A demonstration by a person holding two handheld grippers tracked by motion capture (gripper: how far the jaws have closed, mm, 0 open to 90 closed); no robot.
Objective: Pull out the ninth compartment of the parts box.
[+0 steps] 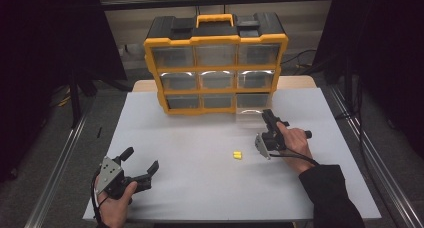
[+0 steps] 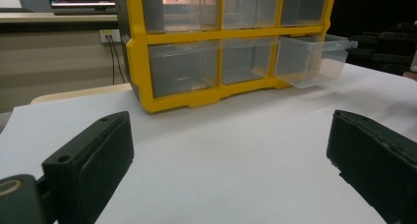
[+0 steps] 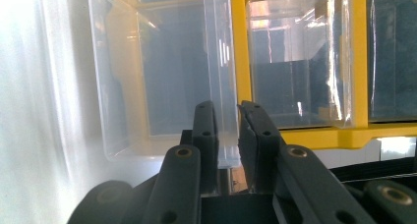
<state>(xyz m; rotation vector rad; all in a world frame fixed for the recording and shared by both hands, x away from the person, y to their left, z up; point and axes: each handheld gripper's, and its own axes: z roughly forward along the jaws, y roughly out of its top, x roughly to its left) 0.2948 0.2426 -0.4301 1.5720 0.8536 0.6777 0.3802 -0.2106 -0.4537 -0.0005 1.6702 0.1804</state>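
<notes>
A yellow and black organizer [image 1: 216,63] with clear drawers stands at the back of the table. Its bottom right drawer [image 1: 250,115] is pulled partway out. My right gripper [image 1: 268,119] is at that drawer's front, held by a hand in a black sleeve. In the right gripper view the gripper [image 3: 227,108] is shut on the front lip of the clear drawer [image 3: 162,76]. My left gripper [image 1: 142,158] rests near the front left of the table, open and holding nothing. In the left gripper view the jaws stand wide apart [image 2: 231,150], facing the drawer [image 2: 310,59].
A small yellow piece [image 1: 237,155] lies on the white table [image 1: 200,188], to the left of my right hand. The organizer's yellow frame [image 2: 137,62] rises close behind the table's middle. Dark stands and rails flank the table.
</notes>
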